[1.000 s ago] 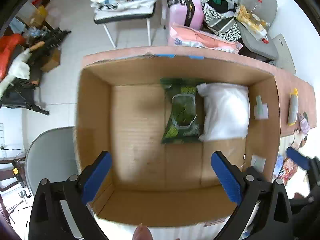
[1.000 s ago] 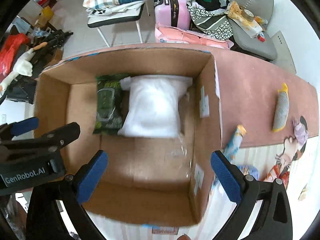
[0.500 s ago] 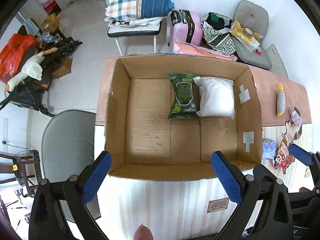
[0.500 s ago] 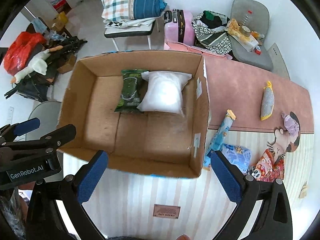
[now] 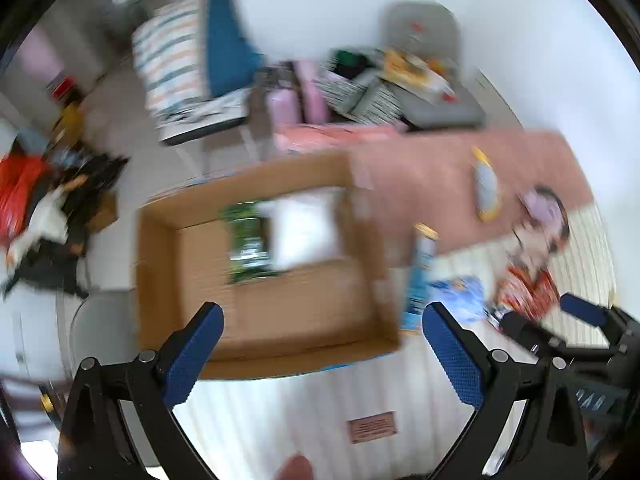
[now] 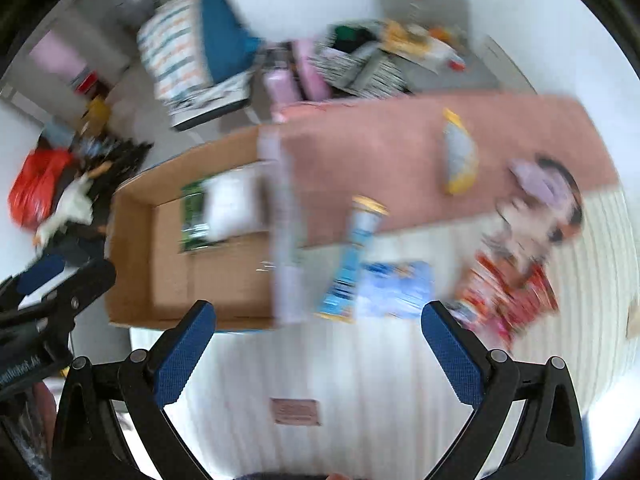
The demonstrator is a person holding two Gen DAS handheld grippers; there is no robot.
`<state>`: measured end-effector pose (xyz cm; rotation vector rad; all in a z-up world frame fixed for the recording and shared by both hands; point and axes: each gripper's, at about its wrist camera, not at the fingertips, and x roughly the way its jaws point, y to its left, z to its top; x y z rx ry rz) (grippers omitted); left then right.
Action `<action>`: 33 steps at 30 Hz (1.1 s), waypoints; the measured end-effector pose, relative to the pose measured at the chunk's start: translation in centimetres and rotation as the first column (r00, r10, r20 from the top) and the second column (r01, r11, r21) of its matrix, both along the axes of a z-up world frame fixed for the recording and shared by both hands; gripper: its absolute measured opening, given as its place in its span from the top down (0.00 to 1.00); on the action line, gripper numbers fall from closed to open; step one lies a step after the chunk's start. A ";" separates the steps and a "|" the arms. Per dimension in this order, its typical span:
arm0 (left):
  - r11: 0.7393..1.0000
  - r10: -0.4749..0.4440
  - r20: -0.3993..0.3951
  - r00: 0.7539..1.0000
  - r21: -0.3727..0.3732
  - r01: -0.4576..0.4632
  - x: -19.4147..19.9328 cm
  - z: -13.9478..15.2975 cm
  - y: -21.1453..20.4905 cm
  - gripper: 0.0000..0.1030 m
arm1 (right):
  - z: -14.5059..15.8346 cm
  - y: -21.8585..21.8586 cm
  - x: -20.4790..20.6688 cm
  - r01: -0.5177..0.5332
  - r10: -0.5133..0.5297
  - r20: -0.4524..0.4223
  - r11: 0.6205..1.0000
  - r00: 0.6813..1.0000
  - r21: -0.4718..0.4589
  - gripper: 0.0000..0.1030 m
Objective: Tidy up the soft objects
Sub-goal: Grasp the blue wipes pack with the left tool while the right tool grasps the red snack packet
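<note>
With both the left hand-held gripper (image 5: 320, 350) and the right hand-held gripper (image 6: 318, 346) spread and empty, the right should settle, then drop squarely over the blue tube (image 6: 352, 264) at 12 o'clock beside the cardboard box (image 6: 132, 248).

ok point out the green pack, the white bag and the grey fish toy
green pack (image 5: 248, 240), left wrist view, middle of its top face
white bag (image 5: 306, 230), left wrist view, centre of the bag
grey fish toy (image 6: 460, 156), right wrist view, mid body
</note>
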<state>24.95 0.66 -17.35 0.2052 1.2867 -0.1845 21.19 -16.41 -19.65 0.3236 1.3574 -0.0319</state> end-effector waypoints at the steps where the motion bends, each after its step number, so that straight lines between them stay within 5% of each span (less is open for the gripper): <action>1: 0.999 -0.037 -0.011 0.999 0.009 0.037 0.1 -0.7 -1.7 0.01 | -1.2 -3.2 -0.6 0.054 -0.054 -0.029 0.999 0.998 -0.006 0.00; 5: 0.954 -0.273 -0.136 0.952 0.086 0.286 0.3 -6.8 -10.7 0.01 | -5.5 -11.7 -2.2 0.202 -0.199 -0.119 0.979 0.973 0.016 0.00; 7: 0.896 -0.381 -0.221 0.898 0.150 0.417 -0.1 -10.6 -14.6 0.01 | -8.0 -15.5 -3.2 0.255 -0.249 -0.162 0.967 0.955 0.015 0.00; 10: 0.773 -0.507 -0.320 0.800 0.242 0.587 -1.2 -16.2 -18.8 0.01 | -11.3 -19.0 -4.6 0.306 -0.294 -0.218 0.952 0.931 0.024 0.00; 14: 0.563 -0.629 -0.400 0.666 0.356 0.746 -2.8 -21.9 -22.3 0.01 | -14.6 -22.1 -5.7 0.358 -0.339 -0.264 0.933 0.903 0.029 0.00; 15: 0.525 -0.651 -0.411 0.638 0.363 0.770 -3.1 -22.9 -22.9 0.01 | -15.5 -22.7 -5.8 0.371 -0.350 -0.274 0.928 0.896 0.029 0.00; 17: 0.490 -0.649 -0.440 0.621 0.382 0.783 -3.3 -24.6 -23.6 0.07 | -16.8 -23.4 -5.9 0.397 -0.368 -0.282 0.916 0.886 0.052 0.02; 19: 0.546 -0.598 -0.481 0.641 0.340 0.765 -2.6 -25.7 -23.9 0.30 | -18.1 -23.7 -5.5 0.410 -0.374 -0.293 0.910 0.880 0.069 0.17; 22: 0.670 -0.513 -0.479 0.712 0.295 0.681 -1.2 -25.3 -24.0 0.39 | -20.0 -24.0 -4.7 0.441 -0.396 -0.321 0.894 0.860 0.081 0.25; 24: 0.812 -0.379 -0.507 0.774 0.219 0.541 0.9 -24.8 -23.2 0.43 | -21.3 -24.2 -4.0 0.466 -0.413 -0.338 0.880 0.846 0.092 0.26; 26: 0.921 -0.237 -0.552 0.800 0.133 0.366 2.5 -24.7 -21.9 0.43 | -22.3 -24.4 -3.3 0.470 -0.413 -0.361 0.878 0.836 0.084 0.29; 29: 0.986 -0.102 -0.607 0.788 0.044 0.161 4.0 -24.8 -20.2 0.43 | -22.9 -24.2 -2.5 0.432 -0.381 -0.381 0.901 0.842 0.052 0.40; 33: 0.997 -0.072 -0.630 0.773 -0.018 0.078 4.4 -24.5 -19.3 0.42 | -22.8 -23.5 -2.3 0.285 -0.255 -0.417 0.958 0.872 0.012 0.47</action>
